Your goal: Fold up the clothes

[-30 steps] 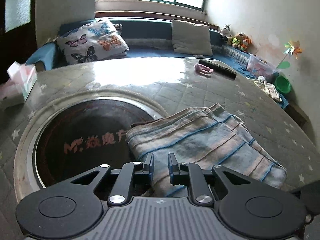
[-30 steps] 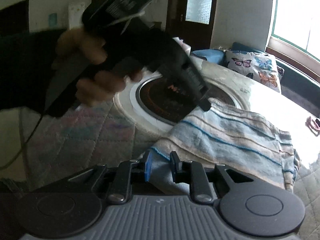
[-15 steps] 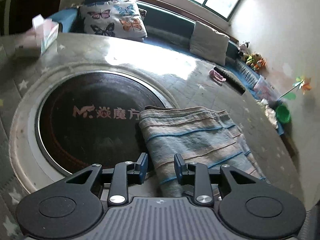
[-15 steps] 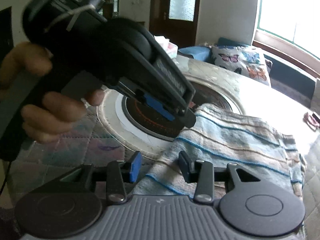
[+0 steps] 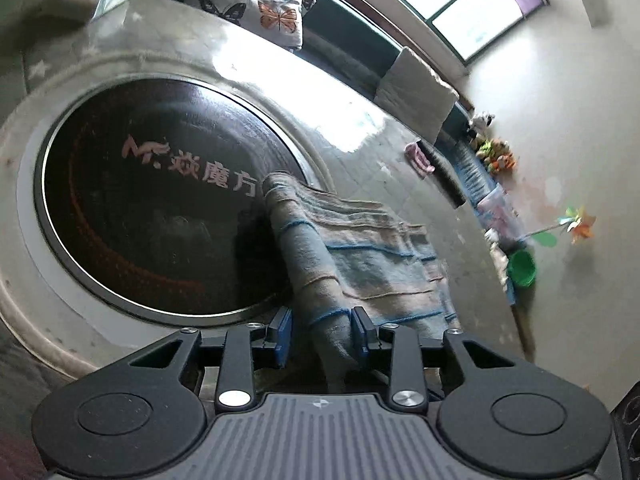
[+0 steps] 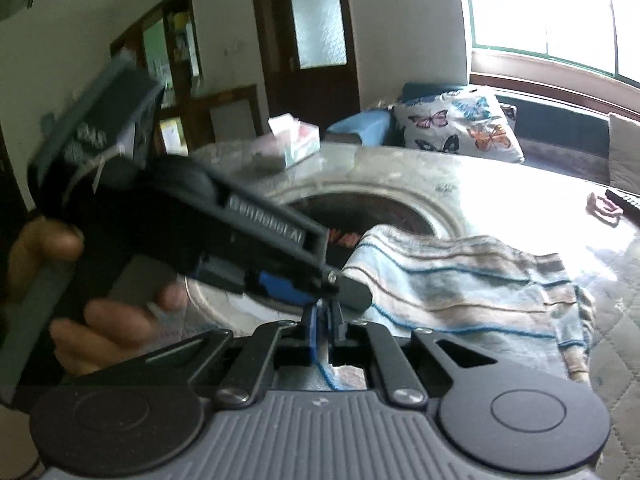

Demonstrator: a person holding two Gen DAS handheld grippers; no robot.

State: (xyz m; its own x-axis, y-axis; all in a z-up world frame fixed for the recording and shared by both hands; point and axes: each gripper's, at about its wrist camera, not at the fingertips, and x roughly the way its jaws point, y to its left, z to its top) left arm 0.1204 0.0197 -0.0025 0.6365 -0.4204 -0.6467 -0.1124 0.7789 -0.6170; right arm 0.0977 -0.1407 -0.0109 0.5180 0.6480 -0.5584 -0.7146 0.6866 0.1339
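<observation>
The jaws of the left gripper (image 5: 320, 330) are spread, one on each side of a raised fold of the striped cloth (image 5: 352, 248), not pressing it. The jaws of the right gripper (image 6: 323, 326) are pressed together, pinching the cloth's near edge (image 6: 460, 280). Beyond both, the cloth lies folded on the quilted worktop (image 5: 392, 148), its far corner overlapping the dark round hob (image 5: 152, 196). The left hand (image 6: 104, 312) shows left of the right jaws.

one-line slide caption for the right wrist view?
Right gripper shut on striped cloth edge; left gripper alongside, over the round table.
</observation>
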